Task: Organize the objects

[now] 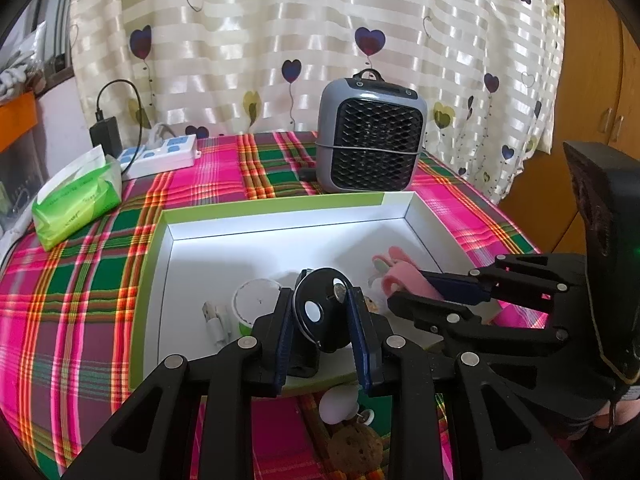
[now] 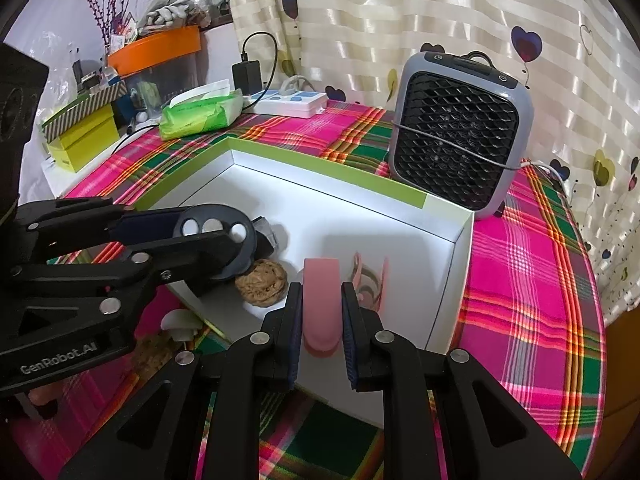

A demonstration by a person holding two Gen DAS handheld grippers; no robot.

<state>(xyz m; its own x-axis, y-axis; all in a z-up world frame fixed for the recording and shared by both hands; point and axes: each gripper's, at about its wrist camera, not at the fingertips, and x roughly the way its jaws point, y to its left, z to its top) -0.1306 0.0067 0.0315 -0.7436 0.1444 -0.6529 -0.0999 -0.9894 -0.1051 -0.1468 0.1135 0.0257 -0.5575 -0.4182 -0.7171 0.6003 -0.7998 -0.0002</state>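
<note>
Left wrist view: jaws of the left gripper [image 1: 322, 312] clamped on a black round disc [image 1: 320, 308] with white circular spots, held over the near edge of the white, green-rimmed box [image 1: 280, 216]. Beside it inside, a white-lidded cup [image 1: 256, 300] and a white cable plug [image 1: 216, 318].

Right wrist view: jaws of the right gripper [image 2: 322, 320] closed on a flat pink, round-ended piece [image 2: 322, 304], over the box floor; a walnut [image 2: 261, 281] near its left.

Home room: heart-print curtain [image 1: 280, 40], plaid tablecloth [image 1: 80, 280] (wooden cupboard [image 1: 592, 120] beside).
</note>
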